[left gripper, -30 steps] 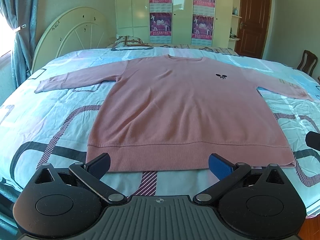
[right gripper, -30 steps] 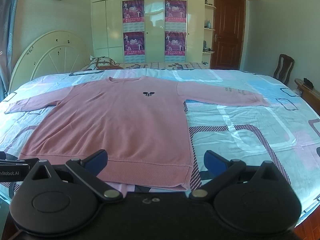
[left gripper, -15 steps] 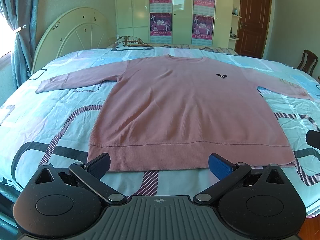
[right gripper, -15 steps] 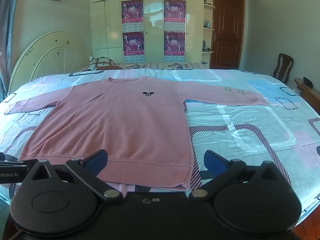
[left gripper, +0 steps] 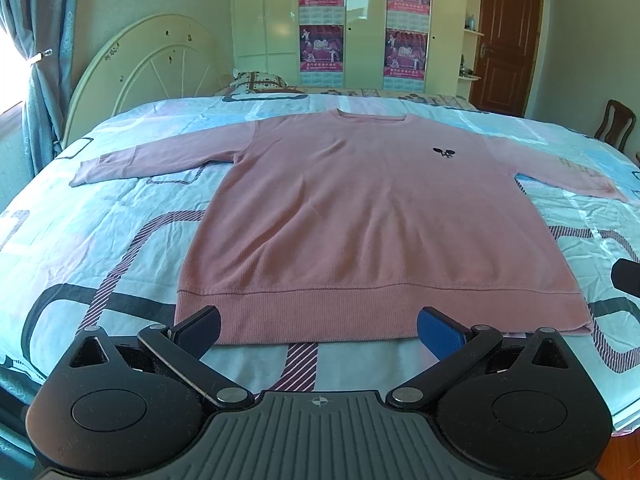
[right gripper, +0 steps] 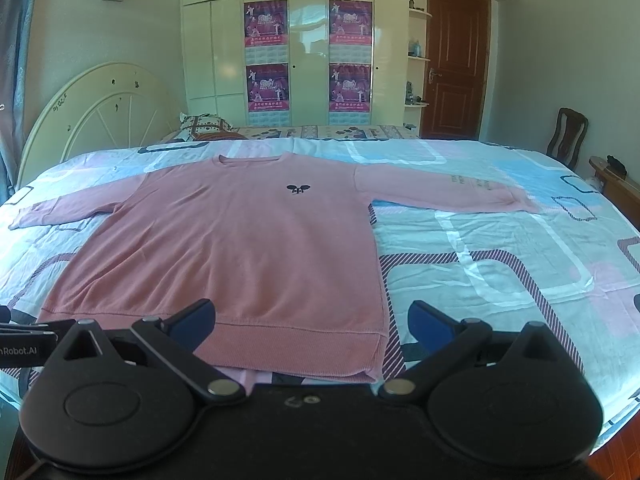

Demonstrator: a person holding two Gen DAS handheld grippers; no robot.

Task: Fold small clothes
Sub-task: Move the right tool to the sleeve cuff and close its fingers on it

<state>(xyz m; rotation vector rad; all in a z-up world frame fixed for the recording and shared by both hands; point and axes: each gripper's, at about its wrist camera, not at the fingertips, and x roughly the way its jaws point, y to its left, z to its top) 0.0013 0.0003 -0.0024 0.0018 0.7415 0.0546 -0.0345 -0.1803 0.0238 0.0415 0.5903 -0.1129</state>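
1. Left wrist view: my left gripper (left gripper: 318, 330) hangs just short of the sweater hem, jaws spread wide, nothing btwn them. Blue pads (left gripper: 438, 330) sit over the hem edge in the pic; can't tell if they touch the fabric.
2. Pink sweater (left gripper: 360, 220) lies flat, front up, on the bed (left gripper: 100, 240), neck toward the far side, both sleeves out to the sides. Small black logo (left gripper: 443, 153) on the chest.
3. Ribbed hem runs straight across, nearest me. Bedsheet w/ blue, pink & striped pattern shows all round the garment.
4. Right wrist view: my right gripper (right gripper: 310, 322) is also wide open & empty, low near the bed's near edge. It faces the hem's right corner (right gripper: 376, 356); sweater (right gripper: 240, 248) body sits left of centre here.
5. Right sleeve (right gripper: 448, 194) stretches out over the sheet, faint print near the cuff, too small to read.
6. Bkgd: cream headboard (right gripper: 92, 116) at left, wardrobe w/ four posters (right gripper: 266, 24), brown door (right gripper: 456, 64), wooden chair (right gripper: 568, 136) at far right.
7. Dark bit of the other gripper pokes in at the left view's right edge (left gripper: 628, 276).
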